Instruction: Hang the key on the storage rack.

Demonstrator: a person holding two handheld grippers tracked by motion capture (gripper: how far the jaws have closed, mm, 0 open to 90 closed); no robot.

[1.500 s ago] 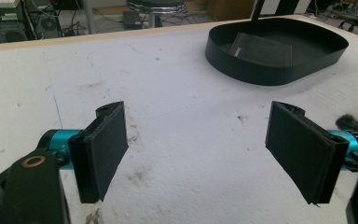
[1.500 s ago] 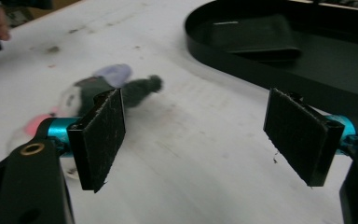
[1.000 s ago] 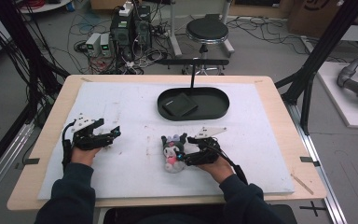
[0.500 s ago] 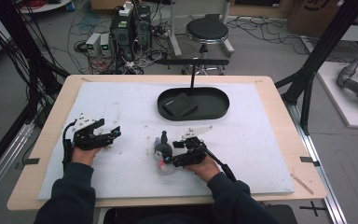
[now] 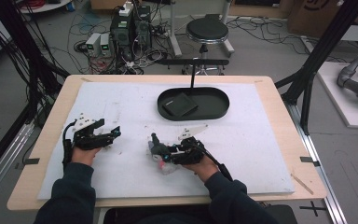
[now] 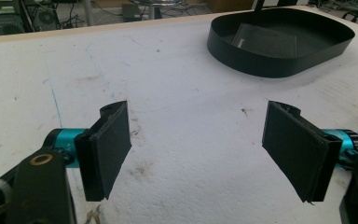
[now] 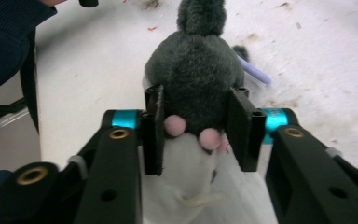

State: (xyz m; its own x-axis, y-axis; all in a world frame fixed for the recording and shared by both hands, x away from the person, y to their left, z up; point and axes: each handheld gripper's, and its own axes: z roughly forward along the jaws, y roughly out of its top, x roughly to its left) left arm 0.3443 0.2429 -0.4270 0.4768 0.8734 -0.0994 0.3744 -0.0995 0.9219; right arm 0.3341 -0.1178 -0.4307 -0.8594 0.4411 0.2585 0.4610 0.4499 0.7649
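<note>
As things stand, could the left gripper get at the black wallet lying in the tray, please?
Probably yes: the left gripper stands open and empty, and bare white mat lies between it and the black tray, where the wallet lies uncovered behind a low wall.

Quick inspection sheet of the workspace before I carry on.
Surface: white mat on wooden table, stained.
Job's things: grey plush toy, pink feet, lying on the mat.
Clutter: black oval tray holding a flat black pouch.
Grippers: right hand-held gripper has just closed on the toy; left hand-held gripper open, holding nothing.
Cables: black lead trailing from right gripper.
Surroundings: stool, electronics boxes, floor cables.
</note>
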